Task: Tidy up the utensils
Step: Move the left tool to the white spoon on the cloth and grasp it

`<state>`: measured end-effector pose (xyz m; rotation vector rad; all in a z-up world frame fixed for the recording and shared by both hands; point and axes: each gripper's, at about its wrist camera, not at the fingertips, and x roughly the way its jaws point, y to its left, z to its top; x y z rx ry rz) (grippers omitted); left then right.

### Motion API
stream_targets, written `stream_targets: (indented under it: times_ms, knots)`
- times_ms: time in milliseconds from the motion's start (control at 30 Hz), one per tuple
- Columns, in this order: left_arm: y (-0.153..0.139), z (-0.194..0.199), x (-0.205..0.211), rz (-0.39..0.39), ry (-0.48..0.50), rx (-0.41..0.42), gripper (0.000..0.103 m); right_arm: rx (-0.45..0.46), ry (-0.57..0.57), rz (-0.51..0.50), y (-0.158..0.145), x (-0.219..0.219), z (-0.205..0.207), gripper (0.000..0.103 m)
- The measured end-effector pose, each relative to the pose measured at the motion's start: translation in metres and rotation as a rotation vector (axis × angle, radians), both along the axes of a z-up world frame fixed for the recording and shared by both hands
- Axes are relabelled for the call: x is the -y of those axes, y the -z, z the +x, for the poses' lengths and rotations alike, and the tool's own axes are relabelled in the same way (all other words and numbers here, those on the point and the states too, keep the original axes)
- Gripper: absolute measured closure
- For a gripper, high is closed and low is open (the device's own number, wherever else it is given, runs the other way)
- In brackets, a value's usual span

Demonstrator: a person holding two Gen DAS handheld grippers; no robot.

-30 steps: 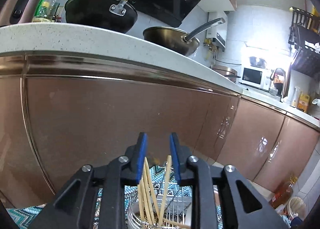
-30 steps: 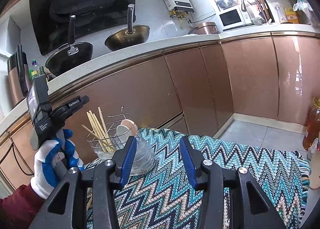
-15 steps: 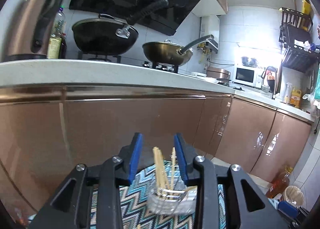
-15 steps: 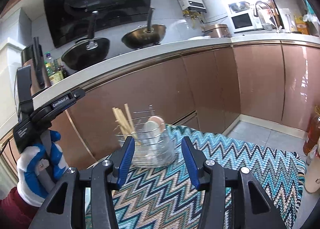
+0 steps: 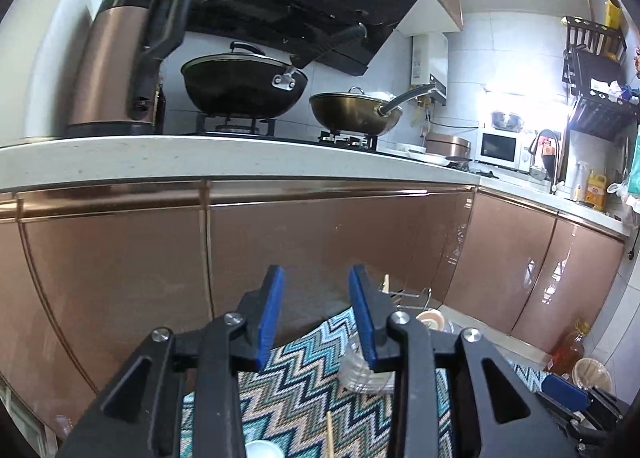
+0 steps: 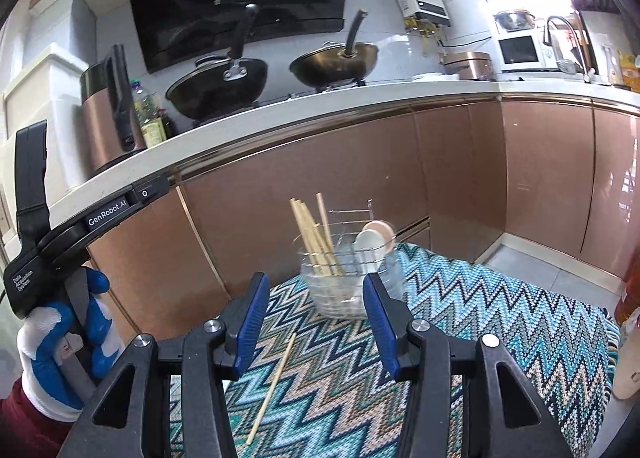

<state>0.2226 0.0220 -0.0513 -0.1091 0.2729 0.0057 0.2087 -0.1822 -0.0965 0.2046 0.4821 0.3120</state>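
A wire utensil rack in a clear holder stands on the zigzag cloth. It holds several wooden chopsticks and two spoons. One loose chopstick lies on the cloth in front of it, under my right gripper, which is open and empty. My left gripper is open and empty, raised to the left of the holder. The loose chopstick and a white round thing show below it.
Copper cabinet fronts stand just behind the cloth. On the counter above are a kettle and two woks. An oil bottle stands on the floor at right. The hand holding the left gripper is at left.
My left gripper has lifted away from the chopsticks in the holder and swung left and back. My right gripper has moved closer to the holder, and the loose chopstick has come into view.
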Motion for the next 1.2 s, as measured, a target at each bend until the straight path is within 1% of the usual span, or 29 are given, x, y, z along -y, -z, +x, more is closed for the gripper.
stream_targets:
  times_ms: [167, 367, 533, 633, 733, 867, 900, 967, 1033, 1067, 1133, 1200]
  knots:
    - [0.001, -0.014, -0.012, 0.000, 0.000, -0.016, 0.069, -0.012, -0.024, -0.022, -0.002, -0.016, -0.006, 0.057]
    - [0.003, -0.021, -0.028, -0.018, -0.001, -0.030, 0.067, -0.036, -0.046, -0.056, 0.000, -0.031, -0.010, 0.057]
    - [0.012, -0.018, -0.044, -0.035, 0.009, -0.077, 0.067, -0.072, -0.064, -0.079, 0.004, -0.040, -0.008, 0.057]
    - [0.020, -0.015, -0.054, -0.044, 0.023, -0.117, 0.067, -0.114, -0.082, -0.100, 0.009, -0.049, 0.000, 0.057]
    - [0.033, -0.005, -0.069, -0.092, 0.075, -0.196, 0.067, -0.172, -0.106, -0.138, 0.018, -0.061, 0.012, 0.057]
    - [0.067, 0.019, -0.106, -0.208, 0.202, -0.384, 0.067, -0.280, -0.147, -0.193, 0.042, -0.074, 0.029, 0.057]
    - [0.076, 0.025, -0.113, -0.228, 0.235, -0.428, 0.067, -0.321, -0.162, -0.207, 0.051, -0.079, 0.037, 0.057]
    - [0.099, 0.037, -0.125, -0.286, 0.306, -0.544, 0.067, -0.376, -0.183, -0.205, 0.063, -0.082, 0.048, 0.057]
    - [0.122, 0.045, -0.130, -0.346, 0.361, -0.643, 0.067, -0.445, -0.205, -0.205, 0.079, -0.087, 0.065, 0.057]
    - [0.133, 0.049, -0.130, -0.364, 0.373, -0.694, 0.067, -0.463, -0.215, -0.207, 0.083, -0.090, 0.070, 0.059]
    - [0.153, 0.056, -0.130, -0.391, 0.372, -0.765, 0.067, -0.513, -0.237, -0.208, 0.094, -0.096, 0.084, 0.061]
    - [0.168, 0.062, -0.129, -0.422, 0.369, -0.811, 0.067, -0.561, -0.265, -0.212, 0.105, -0.104, 0.099, 0.063]
